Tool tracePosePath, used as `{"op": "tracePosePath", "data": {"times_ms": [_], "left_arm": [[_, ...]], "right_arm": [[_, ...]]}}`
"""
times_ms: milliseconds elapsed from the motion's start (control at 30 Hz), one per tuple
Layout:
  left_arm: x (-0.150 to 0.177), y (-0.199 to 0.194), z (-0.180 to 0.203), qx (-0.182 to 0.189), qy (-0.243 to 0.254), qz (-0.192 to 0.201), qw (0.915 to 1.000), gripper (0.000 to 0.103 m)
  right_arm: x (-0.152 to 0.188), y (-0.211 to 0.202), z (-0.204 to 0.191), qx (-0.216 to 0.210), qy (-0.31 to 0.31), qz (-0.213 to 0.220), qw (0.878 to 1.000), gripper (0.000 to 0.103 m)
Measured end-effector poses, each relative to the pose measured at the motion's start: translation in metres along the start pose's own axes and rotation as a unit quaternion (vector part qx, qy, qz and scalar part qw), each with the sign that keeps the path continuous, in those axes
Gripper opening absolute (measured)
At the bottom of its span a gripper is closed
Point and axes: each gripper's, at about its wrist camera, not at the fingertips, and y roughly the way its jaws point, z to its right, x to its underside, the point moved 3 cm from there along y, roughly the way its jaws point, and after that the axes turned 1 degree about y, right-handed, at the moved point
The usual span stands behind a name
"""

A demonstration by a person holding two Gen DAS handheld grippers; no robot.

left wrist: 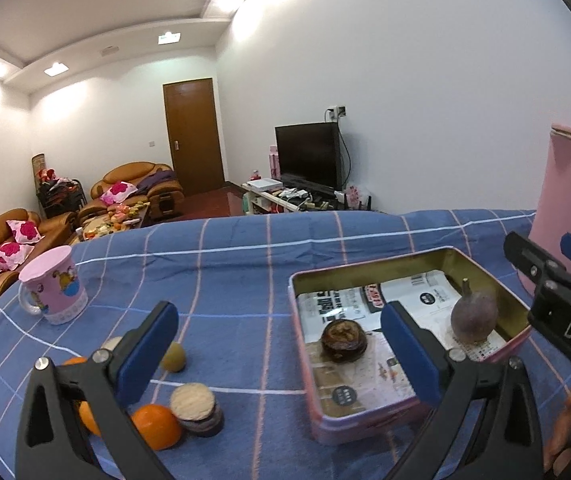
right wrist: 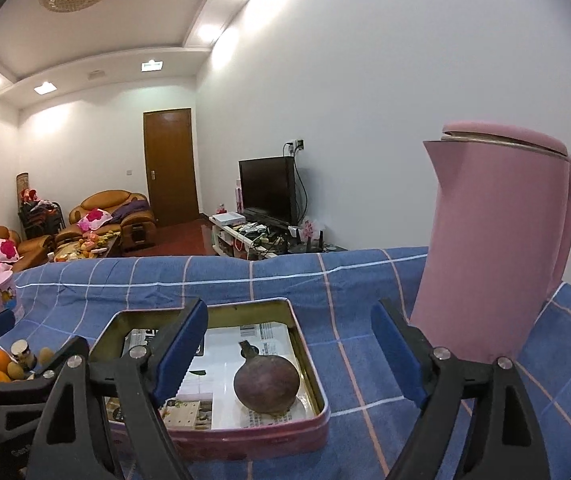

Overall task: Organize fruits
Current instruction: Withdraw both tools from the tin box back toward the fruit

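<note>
Oranges (left wrist: 156, 426) show only between left tongs (left wrist: 279, 354), both spread.

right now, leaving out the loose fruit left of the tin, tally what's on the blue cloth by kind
fruit in the tin: 2 (dark brown fruit, purple stemmed fruit)
pink tin: 1
pink mug: 1
pink kettle: 1
total: 5

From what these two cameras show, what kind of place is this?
Most likely a home living room. Behind the table with the blue checked cloth there are brown sofas with pink cushions, a television on a low stand and a wooden door. A pink kettle stands on the table.
</note>
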Motion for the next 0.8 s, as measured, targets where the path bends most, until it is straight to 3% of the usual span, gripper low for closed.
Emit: {"op": "tracePosePath", "data": {"times_ms": [800], "left_arm": [[0.016,-0.013,-0.052,-0.013,-0.017,-0.016,0.9996,0.103]], "right_arm": [[0.014,-0.02,-0.06,-0.052,0.013,-0.022,0.998,0.085]]}}
